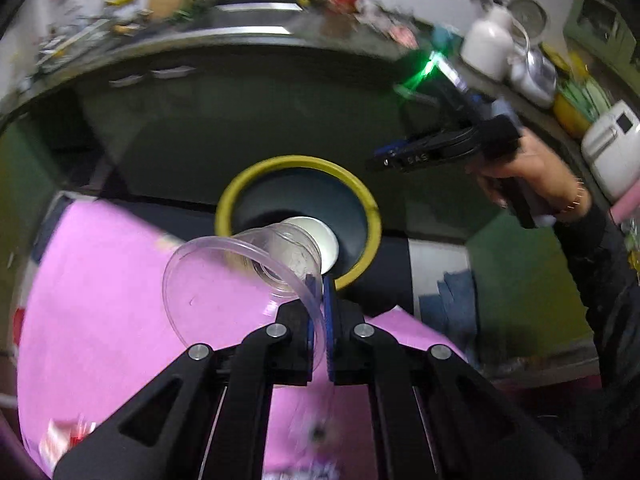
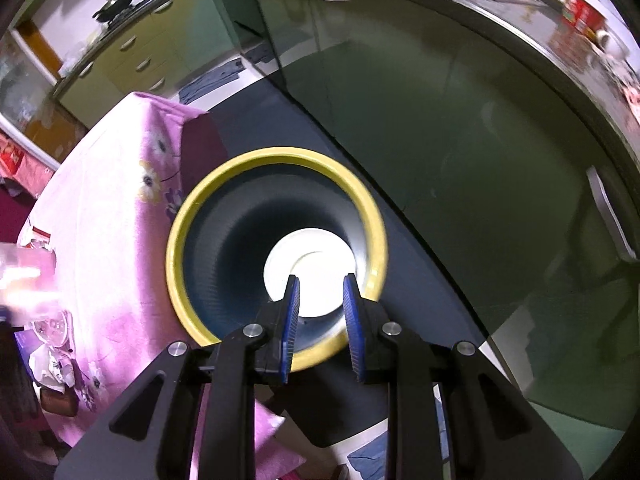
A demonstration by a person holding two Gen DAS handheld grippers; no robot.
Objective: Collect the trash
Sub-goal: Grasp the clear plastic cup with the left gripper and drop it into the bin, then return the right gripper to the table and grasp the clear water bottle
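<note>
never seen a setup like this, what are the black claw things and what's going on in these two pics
No robot here: a person holds a two-finger gripper in each hand, each carrying a fisheye camera looking along its fingers. The left camera's view shows the left gripper pinching the rim of a clear plastic cup above a pink tablecloth, near a yellow-rimmed bin. The right gripper, in the person's hand, appears there too. The right camera's view shows the right gripper open and empty over the same bin, which has something white at the bottom.

Clear plastic cup [image 1: 240,276] tipped sideways, above yellow-rimmed bin [image 1: 298,216]
</note>
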